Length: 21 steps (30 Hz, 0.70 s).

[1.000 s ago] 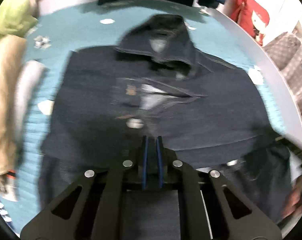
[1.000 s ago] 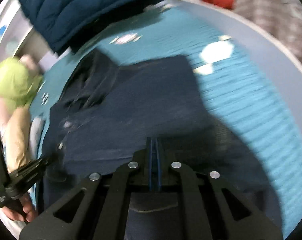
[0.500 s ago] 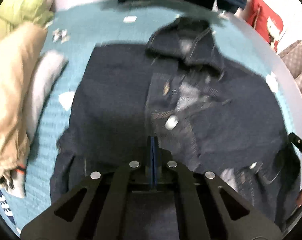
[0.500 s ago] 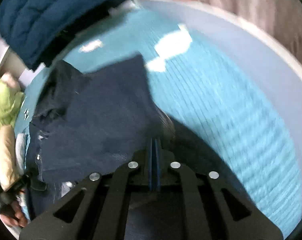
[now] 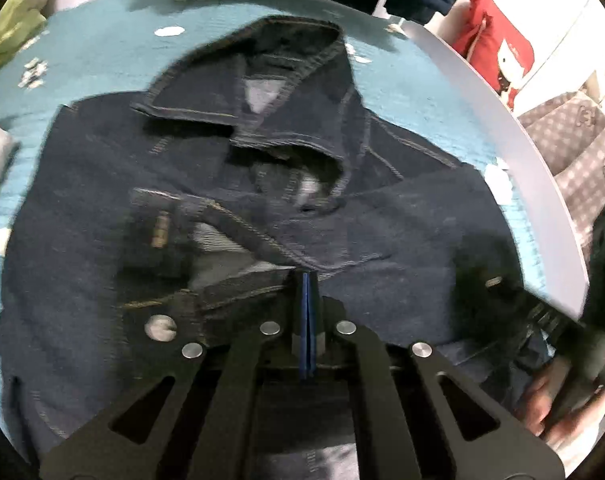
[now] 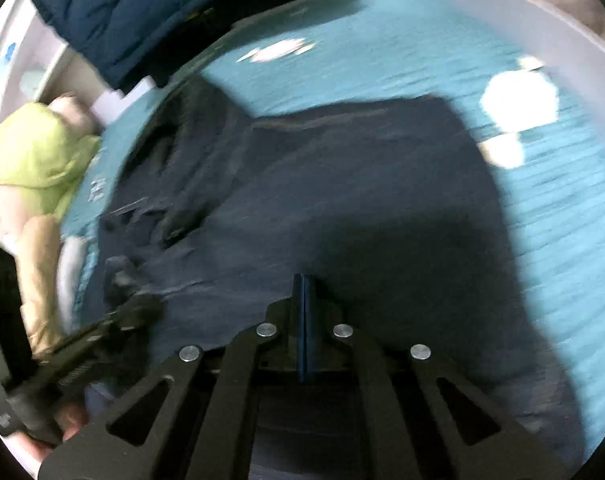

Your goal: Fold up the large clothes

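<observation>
A dark denim jacket (image 5: 402, 216) lies front up on the teal cover (image 5: 102, 52), collar (image 5: 262, 80) at the far end. My left gripper (image 5: 308, 278) is low over the near front edge. Its pads are pressed together on the cloth by the placket, close to a metal button (image 5: 160, 327). In the right wrist view the jacket (image 6: 362, 200) fills the middle. My right gripper (image 6: 303, 278) is closing on the near right part; the pads meet and no cloth shows between them. The left gripper (image 6: 130, 304) appears blurred at the lower left, held by a hand (image 6: 68, 420).
A navy quilted coat (image 6: 122, 20) hangs over the far edge. Lime green (image 6: 30, 152) and beige (image 6: 34, 280) garments lie piled at the left. The round white table rim (image 5: 502, 128) curves on the right, with a red cushion (image 5: 498, 48) and a checked fabric (image 5: 574, 140) beyond it.
Both grippers came in lower over the jacket's near edge, which now looks larger. The left jaws closed from a small gap. The right view swung right, then back over the jacket.
</observation>
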Each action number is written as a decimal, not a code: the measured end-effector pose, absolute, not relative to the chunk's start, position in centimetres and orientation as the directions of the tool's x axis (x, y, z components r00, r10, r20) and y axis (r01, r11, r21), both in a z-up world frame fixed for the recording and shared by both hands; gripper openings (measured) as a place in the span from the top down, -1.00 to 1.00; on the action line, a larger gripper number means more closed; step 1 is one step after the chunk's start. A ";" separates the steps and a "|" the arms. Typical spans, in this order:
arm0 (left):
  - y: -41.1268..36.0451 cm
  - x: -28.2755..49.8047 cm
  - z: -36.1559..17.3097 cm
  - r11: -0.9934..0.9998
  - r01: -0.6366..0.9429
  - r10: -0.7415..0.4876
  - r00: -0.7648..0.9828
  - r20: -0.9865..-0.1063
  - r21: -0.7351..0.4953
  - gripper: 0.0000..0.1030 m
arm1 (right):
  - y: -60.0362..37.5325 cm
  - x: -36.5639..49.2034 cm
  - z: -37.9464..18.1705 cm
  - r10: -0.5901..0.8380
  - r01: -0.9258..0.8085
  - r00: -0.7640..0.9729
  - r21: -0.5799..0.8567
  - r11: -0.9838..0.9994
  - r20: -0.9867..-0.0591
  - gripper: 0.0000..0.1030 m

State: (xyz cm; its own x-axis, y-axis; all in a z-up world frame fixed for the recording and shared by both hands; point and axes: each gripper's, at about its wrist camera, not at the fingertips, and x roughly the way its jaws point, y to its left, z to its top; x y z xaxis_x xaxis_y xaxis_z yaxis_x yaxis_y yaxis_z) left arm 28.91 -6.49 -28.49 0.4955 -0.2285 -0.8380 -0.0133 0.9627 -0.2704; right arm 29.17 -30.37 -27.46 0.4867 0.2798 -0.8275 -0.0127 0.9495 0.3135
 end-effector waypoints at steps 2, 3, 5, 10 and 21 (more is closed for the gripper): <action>-5.8 28.6 -27.9 0.982 -0.064 -0.121 0.511 -0.851 -0.178 0.95 | -32.7 29.5 -27.2 0.167 0.071 0.517 0.236 0.969 -0.840 1.00; -5.3 28.5 -27.8 0.989 -0.103 -0.040 0.524 -0.851 -0.110 0.94 | -34.2 29.7 -27.4 0.152 0.110 0.515 0.241 0.964 -0.844 1.00; -3.8 28.8 -28.9 0.985 -0.132 -0.030 0.508 -0.861 -0.113 0.96 | -36.2 30.0 -28.5 0.154 0.158 0.494 0.263 0.952 -0.856 1.00; -3.9 29.1 -29.8 0.991 -0.108 -0.019 0.505 -0.863 -0.085 0.96 | -35.0 29.9 -28.8 0.091 0.152 0.512 0.194 0.969 -0.854 1.00; 1.2 27.8 -26.0 0.965 -0.168 -0.085 0.529 -0.844 -0.203 0.91 | -36.7 28.2 -26.2 0.227 0.164 0.589 0.390 0.906 -0.775 0.88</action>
